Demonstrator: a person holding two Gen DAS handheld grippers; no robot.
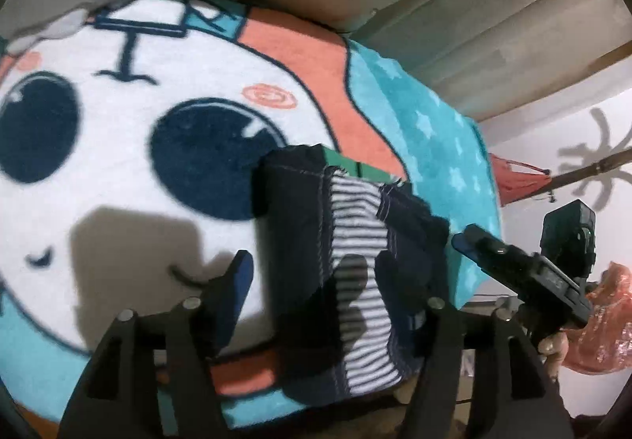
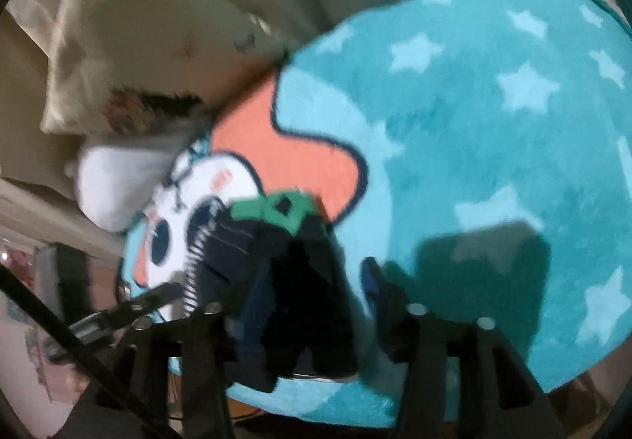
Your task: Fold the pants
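Hovering with both sets of jaws apart, your left gripper [image 1: 316, 281] and right gripper [image 2: 308, 293] straddle the small navy pants with striped lining [image 1: 347, 261], bunched on the teal cartoon-face fleece blanket [image 1: 118, 123]; closing now risks pinching blanket too.

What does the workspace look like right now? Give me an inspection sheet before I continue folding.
Surface: cartoon-face blanket, teal with stars at one side, spread flat.
Job's things: dark pants with striped lining showing, bunched in a compact pile near the blanket's front edge; a green part shows at the far end.
Clutter: pillow and a white cushion beyond the blanket; orange plastic bag off to the side.
Grippers: left gripper open, fingers astride the pants; right gripper open over the dark fabric, view blurred.
Cables: nothing seen.
Surroundings: pale wall, a red cloth on a stick.
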